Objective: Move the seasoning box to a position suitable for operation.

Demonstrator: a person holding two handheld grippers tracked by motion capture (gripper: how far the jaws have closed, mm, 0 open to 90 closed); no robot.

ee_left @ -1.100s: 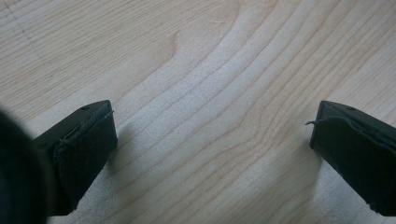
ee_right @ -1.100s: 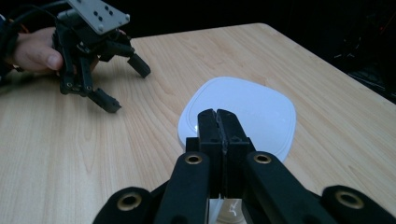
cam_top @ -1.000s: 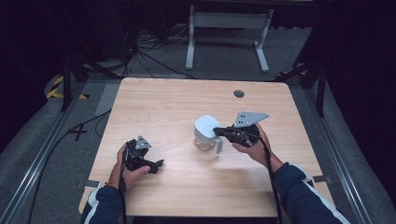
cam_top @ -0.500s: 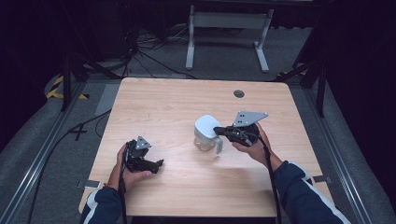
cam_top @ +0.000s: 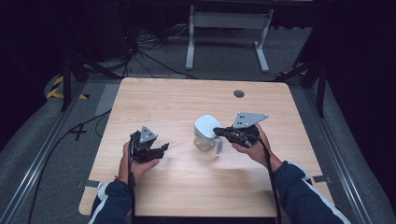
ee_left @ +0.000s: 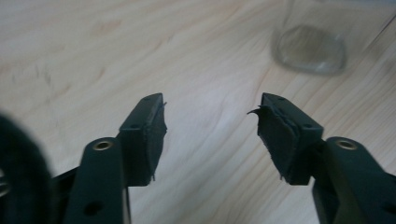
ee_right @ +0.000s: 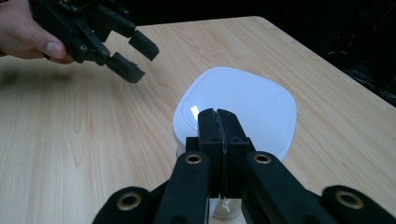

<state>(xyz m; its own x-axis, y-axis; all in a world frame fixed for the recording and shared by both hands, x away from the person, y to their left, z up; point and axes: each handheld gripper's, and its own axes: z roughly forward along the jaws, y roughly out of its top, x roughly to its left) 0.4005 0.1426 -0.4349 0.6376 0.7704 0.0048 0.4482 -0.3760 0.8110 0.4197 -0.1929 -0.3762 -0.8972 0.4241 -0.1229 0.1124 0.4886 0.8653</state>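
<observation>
Left hand-held gripper [cam_top: 161, 148] higher, half-closed.

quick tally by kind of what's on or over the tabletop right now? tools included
Clear jar with white lid: 1, standing on the table
Handheld tools: 2, left tool with its jaws apart and nothing between them, having just been closing; right tool with jaws together at the jar
Round dark grommet in the tabletop: 1
Total: 4

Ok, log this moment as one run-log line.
left tongs: empty, just been closing, beside jar | right tongs: shut, over white lid | jar: lid on, standing on table
</observation>
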